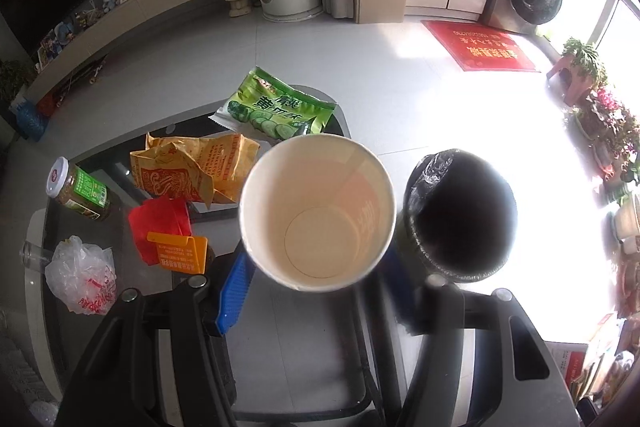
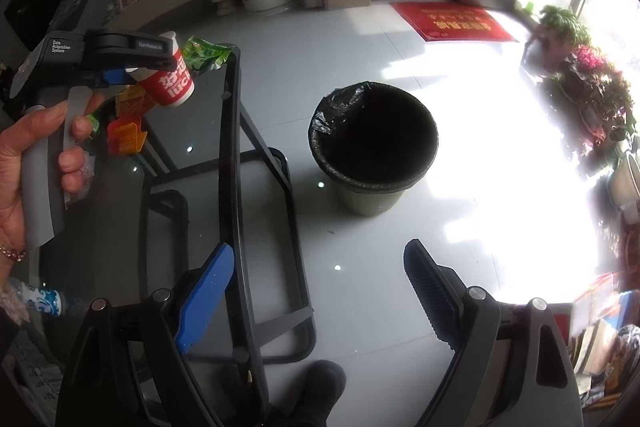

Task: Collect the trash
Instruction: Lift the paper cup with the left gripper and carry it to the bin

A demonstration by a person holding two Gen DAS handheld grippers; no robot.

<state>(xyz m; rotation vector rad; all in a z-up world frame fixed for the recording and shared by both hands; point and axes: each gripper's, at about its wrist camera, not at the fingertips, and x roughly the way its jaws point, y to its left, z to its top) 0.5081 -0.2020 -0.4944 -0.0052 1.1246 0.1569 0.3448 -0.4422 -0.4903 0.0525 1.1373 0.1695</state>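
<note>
1 paper cup (image 1: 316, 211), empty, clamped in the left gripper (image 1: 316, 279) above the desk (image 1: 120, 171) edge. Carry it level over the bin (image 1: 460, 215), then let go. Right gripper (image 2: 320, 303): open, empty.

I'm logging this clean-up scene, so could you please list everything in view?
paper cup: 1, white and red, held over the table edge
bin: 1, dark, black liner, on the floor
snack bag: 1, green, far table end
wrapper: 1, yellow, crumpled, mid table
jar: 1, green label, lying on the table
plastic bag: 1, white, near table corner
glass table: 1, black frame
left gripper: shut on the paper cup
right gripper: open, empty
</note>
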